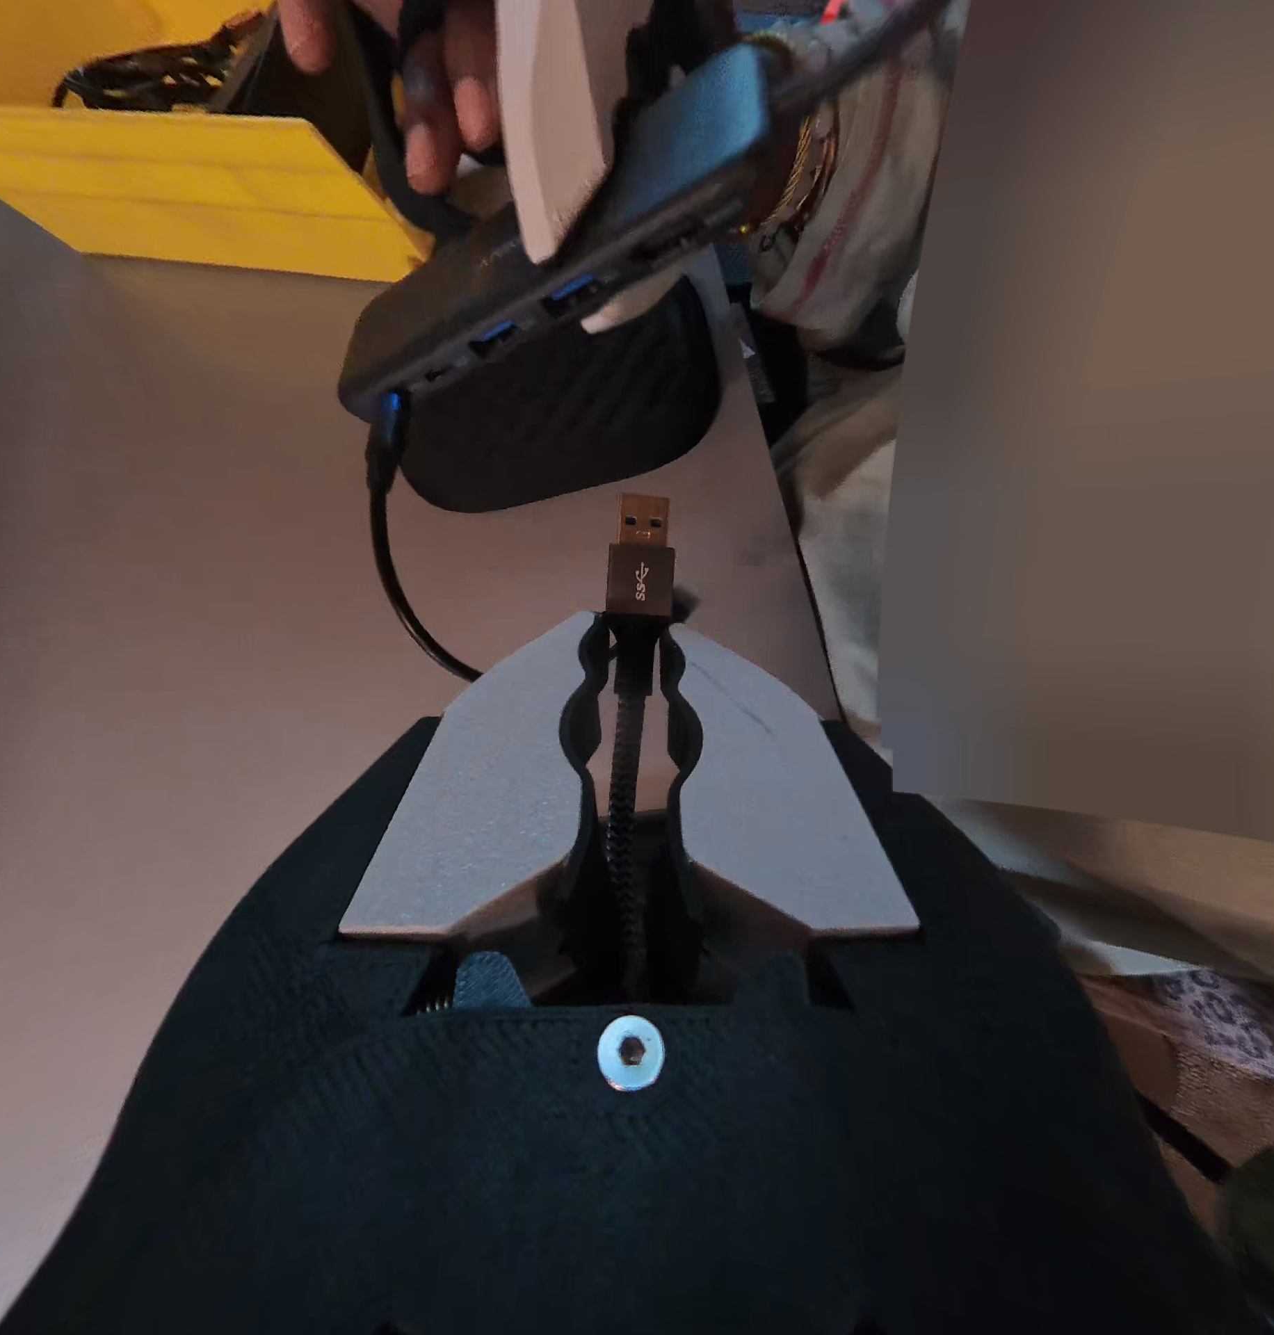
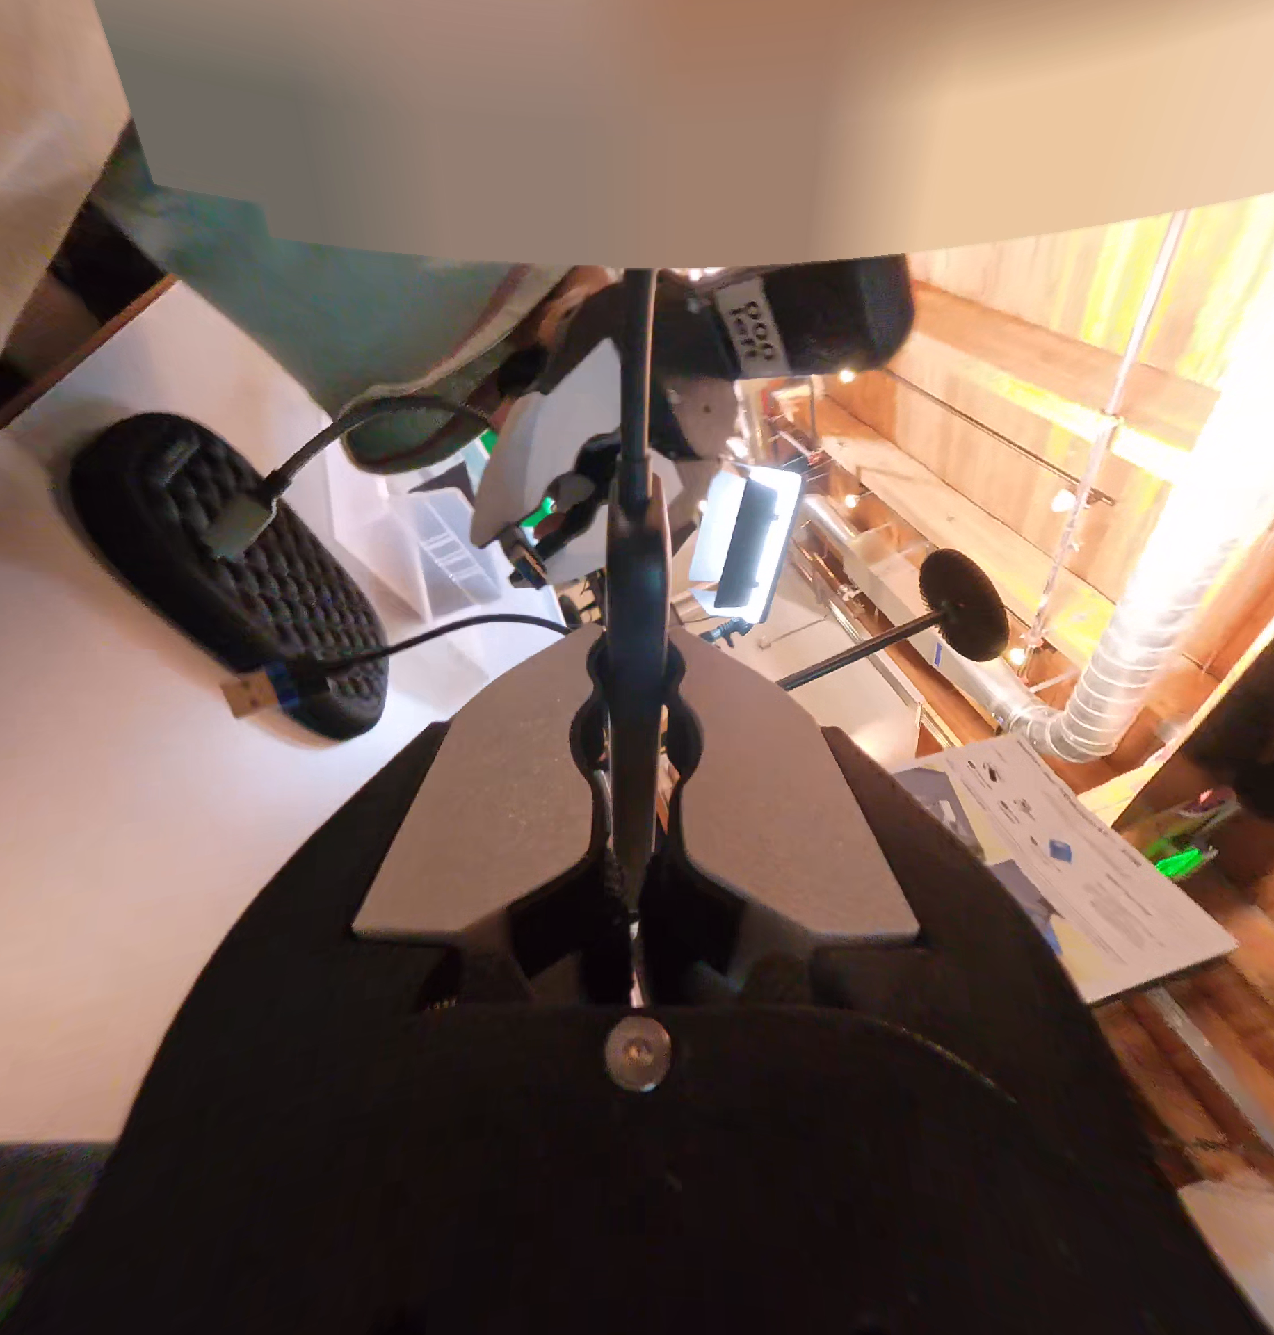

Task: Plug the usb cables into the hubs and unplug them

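In the left wrist view my left gripper (image 1: 638,625) is shut on a black braided USB cable (image 1: 625,758). Its metal plug (image 1: 643,538) points up, a short way below the black hub (image 1: 518,310) and apart from it. The hub shows blue ports (image 1: 569,290) along its edge, and a thin black cable (image 1: 388,506) is plugged into its left end. The white fingers (image 1: 547,130) of my right gripper clamp the hub. In the right wrist view my right gripper (image 2: 635,643) is shut on the hub (image 2: 638,578), seen edge-on. My left gripper (image 2: 547,498) shows beyond it.
A black woven case (image 2: 222,571) lies on the white table (image 2: 114,831), with a grey connector (image 2: 240,527) on it and a blue-tipped USB plug (image 2: 258,697) beside it. It also shows under the hub (image 1: 569,433). A yellow box (image 1: 186,188) stands at the back left. Printed sheets (image 2: 1053,867) lie right.
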A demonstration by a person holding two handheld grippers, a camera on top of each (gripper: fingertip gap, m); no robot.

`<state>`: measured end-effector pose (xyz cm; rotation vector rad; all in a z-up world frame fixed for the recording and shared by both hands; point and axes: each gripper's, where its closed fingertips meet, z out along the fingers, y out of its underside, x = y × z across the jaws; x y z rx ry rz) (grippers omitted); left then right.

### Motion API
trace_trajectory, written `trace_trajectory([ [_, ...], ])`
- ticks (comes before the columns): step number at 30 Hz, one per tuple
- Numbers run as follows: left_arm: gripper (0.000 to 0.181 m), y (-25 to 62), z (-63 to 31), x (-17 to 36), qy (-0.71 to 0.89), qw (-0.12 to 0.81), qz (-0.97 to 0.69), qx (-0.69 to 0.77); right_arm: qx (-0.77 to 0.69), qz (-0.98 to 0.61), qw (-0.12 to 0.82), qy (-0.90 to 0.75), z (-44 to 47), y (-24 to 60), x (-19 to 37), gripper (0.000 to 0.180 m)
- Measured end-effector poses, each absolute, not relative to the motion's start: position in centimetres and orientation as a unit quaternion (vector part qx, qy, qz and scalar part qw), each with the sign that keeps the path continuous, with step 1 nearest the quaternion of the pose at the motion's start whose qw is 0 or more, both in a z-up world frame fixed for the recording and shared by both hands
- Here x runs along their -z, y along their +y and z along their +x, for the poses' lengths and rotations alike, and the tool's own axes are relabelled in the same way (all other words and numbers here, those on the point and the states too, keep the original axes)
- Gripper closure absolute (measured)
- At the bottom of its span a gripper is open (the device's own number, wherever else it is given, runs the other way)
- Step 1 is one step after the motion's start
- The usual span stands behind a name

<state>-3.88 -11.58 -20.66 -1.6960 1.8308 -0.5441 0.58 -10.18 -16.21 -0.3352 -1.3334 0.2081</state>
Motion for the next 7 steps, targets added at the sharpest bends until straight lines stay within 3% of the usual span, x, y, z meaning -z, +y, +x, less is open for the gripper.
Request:
trace_trajectory([
  [7, 0.167, -12.6, -3.1, 21.0, 0.684, 0.274, -0.640, 0.219, -0.009, -0.132, 0.728, -0.673, -1.0, -10.1, 18.2, 0.168],
])
